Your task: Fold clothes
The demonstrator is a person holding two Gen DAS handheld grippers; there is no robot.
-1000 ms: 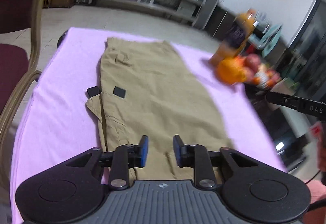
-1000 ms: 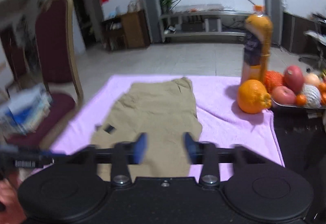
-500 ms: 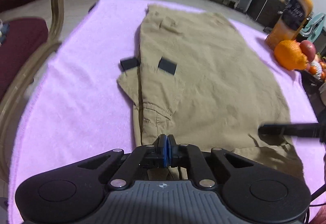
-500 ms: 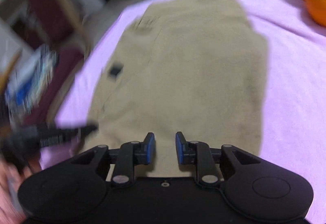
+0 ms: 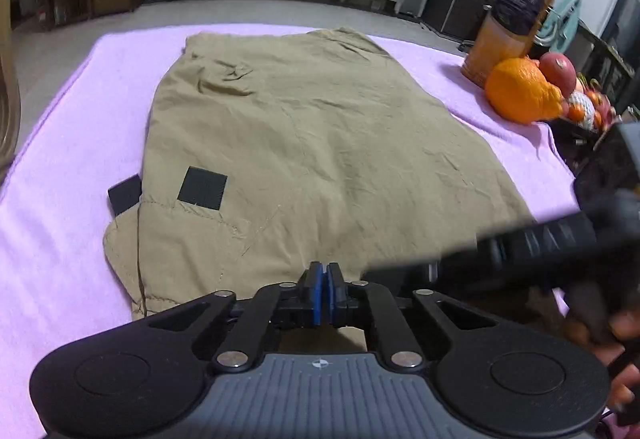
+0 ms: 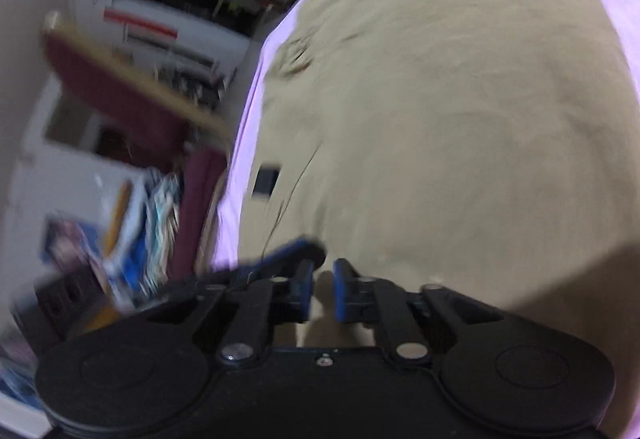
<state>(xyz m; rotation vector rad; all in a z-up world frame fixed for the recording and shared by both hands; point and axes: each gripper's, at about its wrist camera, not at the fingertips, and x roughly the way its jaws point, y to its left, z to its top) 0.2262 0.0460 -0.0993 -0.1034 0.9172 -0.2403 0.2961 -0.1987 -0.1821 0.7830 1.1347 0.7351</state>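
I find one khaki garment point(image 5: 320, 143) spread flat mid-tabletop on one lilac cloth point(image 5: 60, 199), my left tool point(image 5: 321, 293) pressed together at its near hem, whether pinching fabric I cannot tell, my right tool point(image 6: 322, 289) closing there, one bottle point(image 5: 516, 7) at the far right corner.

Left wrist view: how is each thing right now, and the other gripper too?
khaki shorts: spread flat on the purple cloth.
juice bottle: upright, capped.
left gripper: shut, at the shorts' near edge.
right gripper: jaws closing, narrow gap, over the shorts.
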